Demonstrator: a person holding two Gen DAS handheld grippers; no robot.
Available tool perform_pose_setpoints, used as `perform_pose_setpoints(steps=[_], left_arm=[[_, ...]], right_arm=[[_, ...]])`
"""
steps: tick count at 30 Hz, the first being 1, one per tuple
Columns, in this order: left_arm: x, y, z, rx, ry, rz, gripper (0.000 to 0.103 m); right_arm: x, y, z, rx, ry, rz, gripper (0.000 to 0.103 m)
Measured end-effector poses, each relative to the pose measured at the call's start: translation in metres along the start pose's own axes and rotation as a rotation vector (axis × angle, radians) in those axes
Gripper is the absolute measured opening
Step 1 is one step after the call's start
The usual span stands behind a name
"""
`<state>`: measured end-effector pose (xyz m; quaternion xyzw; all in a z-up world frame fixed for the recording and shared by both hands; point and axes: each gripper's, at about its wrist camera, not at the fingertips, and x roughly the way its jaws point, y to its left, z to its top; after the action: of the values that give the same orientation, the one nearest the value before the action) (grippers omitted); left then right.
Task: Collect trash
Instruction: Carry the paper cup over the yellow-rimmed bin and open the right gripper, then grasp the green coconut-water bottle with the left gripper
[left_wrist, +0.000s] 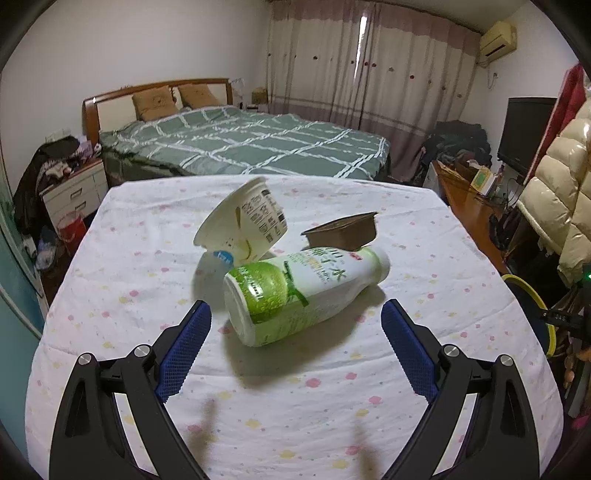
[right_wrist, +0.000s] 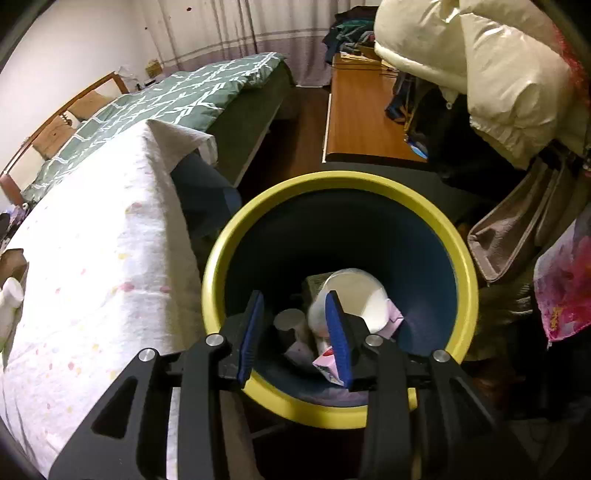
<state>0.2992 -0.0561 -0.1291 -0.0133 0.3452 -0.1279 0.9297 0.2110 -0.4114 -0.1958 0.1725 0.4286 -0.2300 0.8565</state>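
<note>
Lying on its side on the flowered cloth (left_wrist: 110, 258), green-and-white bottle (left_wrist: 295, 295) (paper cup (left_wrist: 240, 221) just behind), between wide-open left gripper (left_wrist: 295, 314); right gripper (right_wrist: 295, 314) parted, empty, over yellow-rimmed bin (right_wrist: 458, 236).

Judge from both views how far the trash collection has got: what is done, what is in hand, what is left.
Done: several pieces, including a white cup, lie in the yellow-rimmed bin. In hand: nothing; the right gripper hangs open over the bin, the left gripper open by the table. Left: green bottle, white tub, brown tray.
</note>
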Motion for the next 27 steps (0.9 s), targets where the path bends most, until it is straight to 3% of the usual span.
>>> perform_pose_setpoints(steps=[5, 12, 20, 24, 27], left_arm=[[0.016, 0.005, -0.001, -0.026, 0.052, -0.002, 0.092], [0.035, -0.021, -0.006, 0.040, 0.119, -0.054, 0.092], [0.029, -0.081, -0.018, 0.111, 0.187, -0.265, 0.092], [0.013, -0.088, -0.018, 0.130, 0.180, -0.244, 0.092], [0.007, -0.083, -0.011, 0.134, 0.186, -0.160, 0.092]], right_arm=[[-0.003, 0.000, 0.000, 0.002, -0.011, 0.030, 0.037], [-0.004, -0.009, -0.001, 0.017, -0.014, 0.058, 0.037], [-0.007, -0.021, -0.002, 0.037, -0.022, 0.077, 0.038], [-0.010, -0.026, -0.002, 0.040, -0.030, 0.086, 0.039], [-0.009, -0.031, -0.002, 0.053, -0.033, 0.097, 0.039]])
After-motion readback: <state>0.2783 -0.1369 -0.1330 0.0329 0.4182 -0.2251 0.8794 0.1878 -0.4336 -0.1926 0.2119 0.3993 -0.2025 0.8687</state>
